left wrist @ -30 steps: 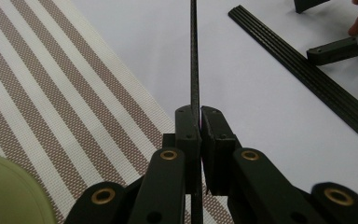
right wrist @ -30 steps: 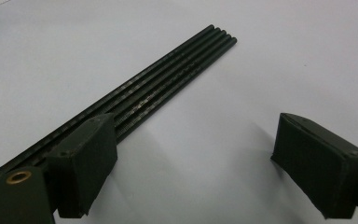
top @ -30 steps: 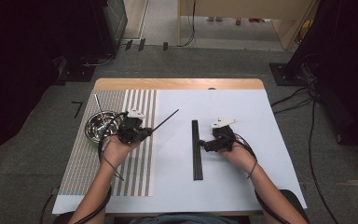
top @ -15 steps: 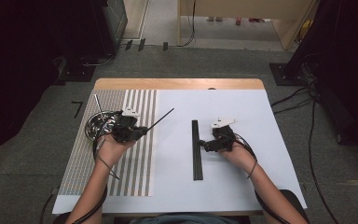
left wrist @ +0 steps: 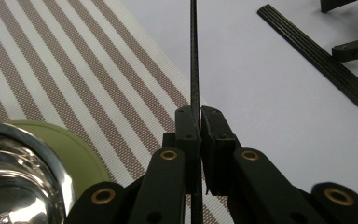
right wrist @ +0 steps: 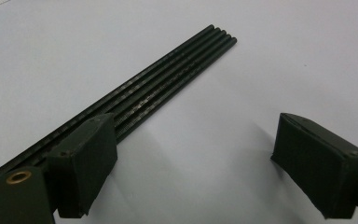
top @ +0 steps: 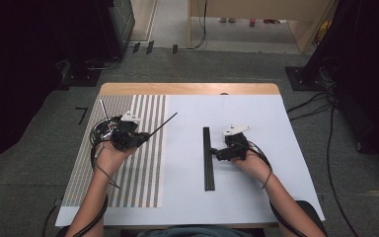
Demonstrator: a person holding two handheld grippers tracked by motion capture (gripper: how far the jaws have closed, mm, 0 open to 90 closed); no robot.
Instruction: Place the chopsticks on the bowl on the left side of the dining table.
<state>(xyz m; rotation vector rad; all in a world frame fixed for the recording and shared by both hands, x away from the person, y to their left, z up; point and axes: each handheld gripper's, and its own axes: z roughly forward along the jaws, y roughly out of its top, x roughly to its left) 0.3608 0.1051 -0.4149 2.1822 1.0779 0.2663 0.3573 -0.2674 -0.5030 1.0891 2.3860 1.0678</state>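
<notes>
Rod is clamped by the left gripper, its far tip cut off; the right gripper is held open beside the rod bundle.

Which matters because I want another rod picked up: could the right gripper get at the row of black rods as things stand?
Probably yes. The right gripper stands open beside the row of black rods, one jaw already over them, with only bare white table around.
</notes>
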